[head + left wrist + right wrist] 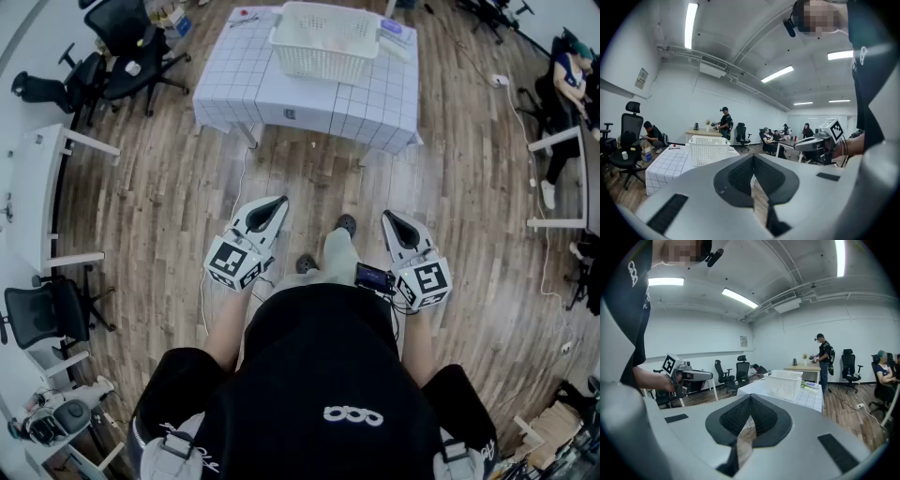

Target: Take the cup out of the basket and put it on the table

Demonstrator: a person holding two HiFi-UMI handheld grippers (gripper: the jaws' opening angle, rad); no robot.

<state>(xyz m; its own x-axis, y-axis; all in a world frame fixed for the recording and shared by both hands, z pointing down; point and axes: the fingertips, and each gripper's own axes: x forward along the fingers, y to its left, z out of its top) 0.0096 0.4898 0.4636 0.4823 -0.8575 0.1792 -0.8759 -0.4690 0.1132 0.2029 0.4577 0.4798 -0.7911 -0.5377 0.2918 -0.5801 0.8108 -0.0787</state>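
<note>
A white plastic basket point(323, 42) stands on the table with the white grid cloth point(244, 89), far ahead of me across the wood floor. No cup shows in any view; the basket's inside is too small to read. My left gripper point(275, 206) and right gripper point(391, 221) are held low in front of my waist, pointing toward the table, well short of it. Both are shut with nothing between the jaws. The left gripper view shows its tips point(753, 161) meeting, with the basket point(708, 149) beyond. In the right gripper view the basket point(785, 383) stands past the closed tips point(750, 400).
Black office chairs point(127, 52) stand left of the table and white desks point(42, 202) line the left wall. Another desk point(562, 178) and a seated person point(570, 80) are at the right. A standing person point(824, 361) is behind the table. A small blue item point(394, 28) lies beside the basket.
</note>
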